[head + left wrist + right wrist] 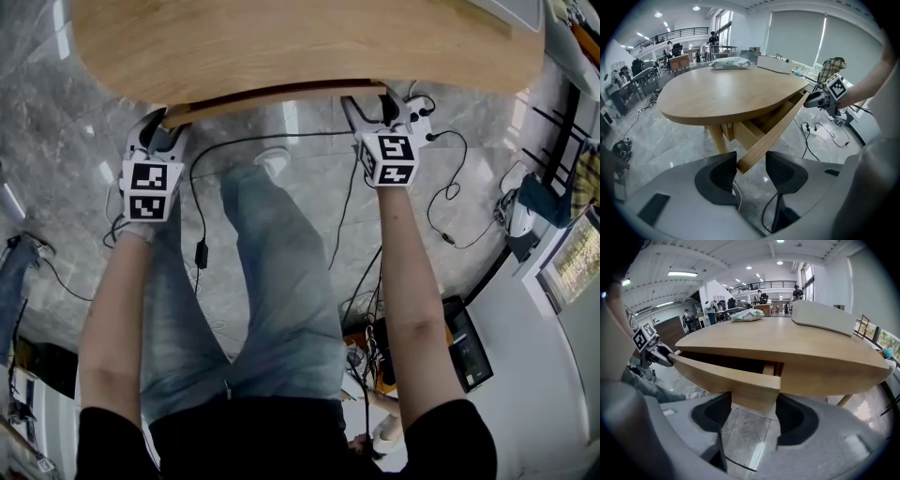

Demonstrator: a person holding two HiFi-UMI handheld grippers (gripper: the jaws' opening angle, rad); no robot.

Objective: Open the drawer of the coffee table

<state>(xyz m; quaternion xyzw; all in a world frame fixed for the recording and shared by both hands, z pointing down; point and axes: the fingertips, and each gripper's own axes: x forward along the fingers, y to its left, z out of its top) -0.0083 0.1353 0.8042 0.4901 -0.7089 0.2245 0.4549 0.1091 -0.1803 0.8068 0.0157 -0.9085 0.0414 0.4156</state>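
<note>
Wooden drawer (pixel 281 101) stands a little way out from under the oval coffee table (pixel 300 37), gripped at both ends.
Left gripper (pixel 751 158) is clamped on the left end of the drawer's front board. The board runs across to the right gripper (pixel 754 401), which squeezes its other end, above a grey marble floor (pixel 56 112).

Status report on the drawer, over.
Left gripper and right gripper shut on the drawer front, one at each end. Partly pulled out from the coffee table. Person's leg close in front.
</note>
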